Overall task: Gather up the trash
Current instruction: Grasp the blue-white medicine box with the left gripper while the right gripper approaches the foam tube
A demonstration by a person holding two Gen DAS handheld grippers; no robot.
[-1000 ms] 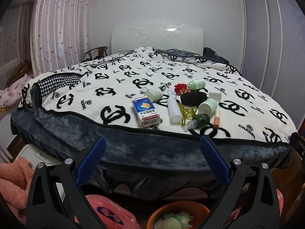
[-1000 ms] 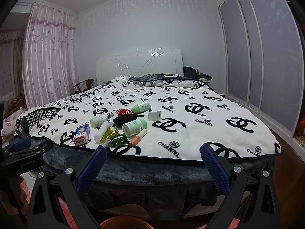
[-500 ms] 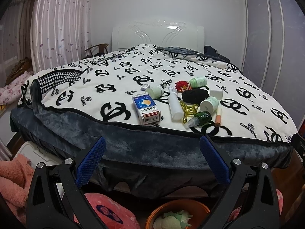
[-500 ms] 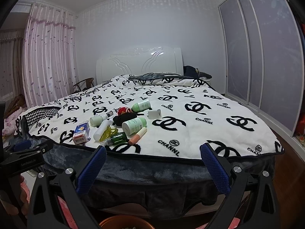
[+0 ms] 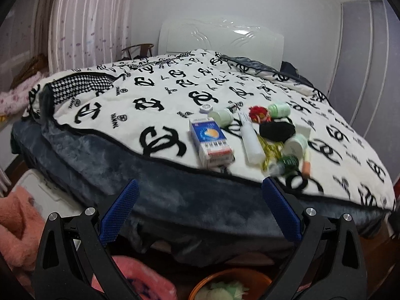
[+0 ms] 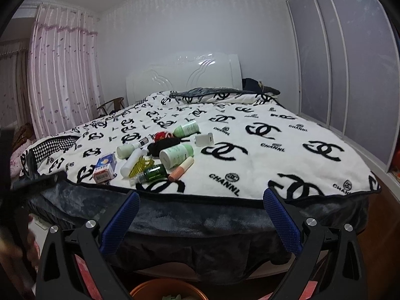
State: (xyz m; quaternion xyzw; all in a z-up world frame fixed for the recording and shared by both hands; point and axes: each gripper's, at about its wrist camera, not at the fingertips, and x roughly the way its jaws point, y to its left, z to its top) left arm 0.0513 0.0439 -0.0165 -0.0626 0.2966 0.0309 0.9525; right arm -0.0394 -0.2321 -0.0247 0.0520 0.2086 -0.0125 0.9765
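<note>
We see both grippers spread wide, empty: left gripper [image 5: 200,212], right gripper [image 6: 200,212], bottom of frame. Trash sits mid-frame on the blanket [image 6: 250,170]: medicine box [image 5: 211,145], white tube [image 5: 251,145], green bottle [image 6: 153,172]. Orange bin [image 5: 232,278] bottom centre.

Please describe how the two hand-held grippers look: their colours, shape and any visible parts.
Both look alike. The left gripper and the right gripper each have two black, angular arms with cut-out openings and silver round screws. Each finger carries a blue pad with a fine dotted texture. No cables or markings show.
</note>
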